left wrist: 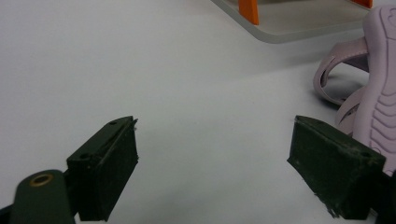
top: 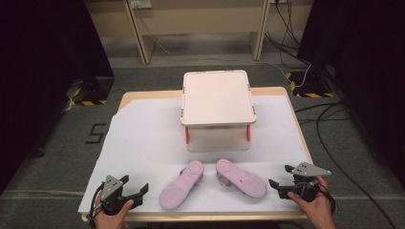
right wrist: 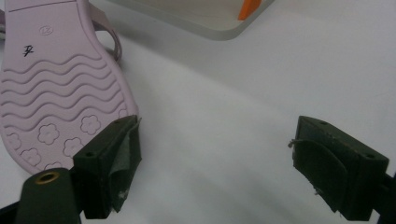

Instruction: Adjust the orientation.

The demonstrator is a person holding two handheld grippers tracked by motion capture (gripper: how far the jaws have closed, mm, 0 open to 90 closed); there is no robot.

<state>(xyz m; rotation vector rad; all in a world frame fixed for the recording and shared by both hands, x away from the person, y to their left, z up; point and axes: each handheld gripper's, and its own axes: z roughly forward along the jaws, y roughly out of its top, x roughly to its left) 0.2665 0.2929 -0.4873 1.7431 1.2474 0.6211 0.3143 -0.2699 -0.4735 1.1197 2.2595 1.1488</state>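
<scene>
**Both tongs open, a pair of upturned sandals waiting between them**

The left gripper (top: 135,191) sits at the near left corner of the table with its jaws spread wide and nothing between them; in the left gripper view its right jaw stands just beside the edge of a pale lilac rubber sandal lying sole up (left wrist: 373,88), straps curling beneath it. The right gripper (top: 281,179) is at the near right, jaws likewise parted and empty. In the right gripper view its left jaw is close against the toe end of the second lilac sandal, also sole up (right wrist: 56,93), whose tread shows wavy ridges and small flower stamps.

From above, the left-hand sandal (top: 181,184) and the right-hand sandal (top: 240,178) lie side by side at the near middle of the white paper-covered table (top: 143,133), heels angled toward each other, each near its own gripper but apart from it. Behind them stands a white plastic two-level rack with short orange posts (top: 218,98), its lower shelf facing the sandals.

The work looks to be at its start: picking up the sandals, likely to turn them or set them on the rack. To do it well, each gripper should probably close across the sole's narrow edge near the middle rather than the toe, so the sandal does not swing. The soft straps underneath could snag or fold, so a low, level approach seems wise.
</scene>
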